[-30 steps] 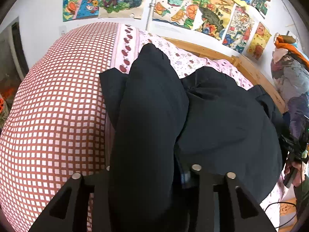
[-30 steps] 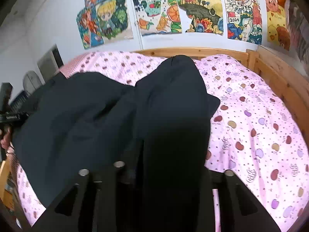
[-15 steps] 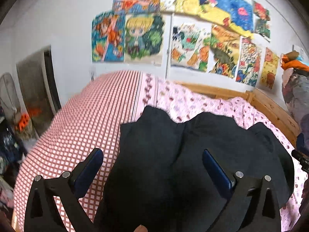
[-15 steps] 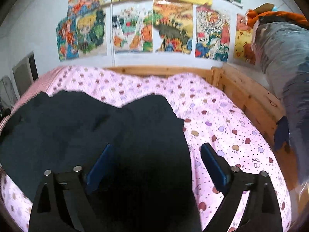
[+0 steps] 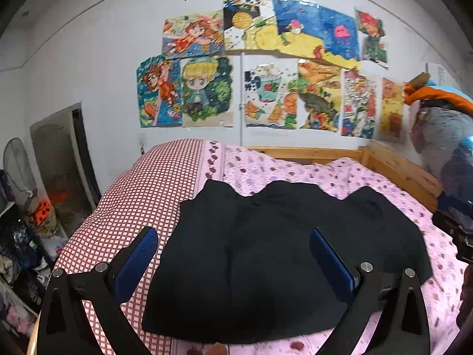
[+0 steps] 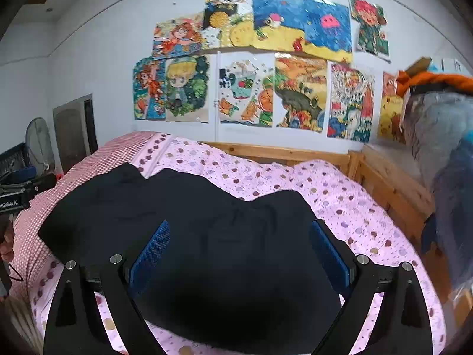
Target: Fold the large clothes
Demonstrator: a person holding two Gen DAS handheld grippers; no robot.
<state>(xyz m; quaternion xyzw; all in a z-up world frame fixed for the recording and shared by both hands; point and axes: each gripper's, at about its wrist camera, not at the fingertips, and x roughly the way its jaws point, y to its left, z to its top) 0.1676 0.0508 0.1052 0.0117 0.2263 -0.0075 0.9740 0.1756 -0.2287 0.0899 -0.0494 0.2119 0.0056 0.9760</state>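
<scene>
A black garment (image 5: 275,254) is seen lying folded across a pink spotted bedsheet (image 5: 295,171). The left gripper (image 5: 233,254) and right gripper (image 6: 239,251) are held above it, fingers spread wide, nothing gripped. The loose fold could be dragged apart if snagged.

The garment (image 5: 278,254) lies spread flat on the bed (image 5: 340,177), which serves as the reference landmark. It covers the near middle of the bed, straddling the line where the checked cover (image 5: 142,195) on the bed's left part meets the dotted sheet (image 6: 340,201) on its right part. The wooden frame (image 6: 393,189) borders the bed at the far end and along the right side. The drawings (image 5: 266,74) hang on the wall behind the bed's far end. A fan (image 6: 38,142), apparently, stands left of the bed.
</scene>
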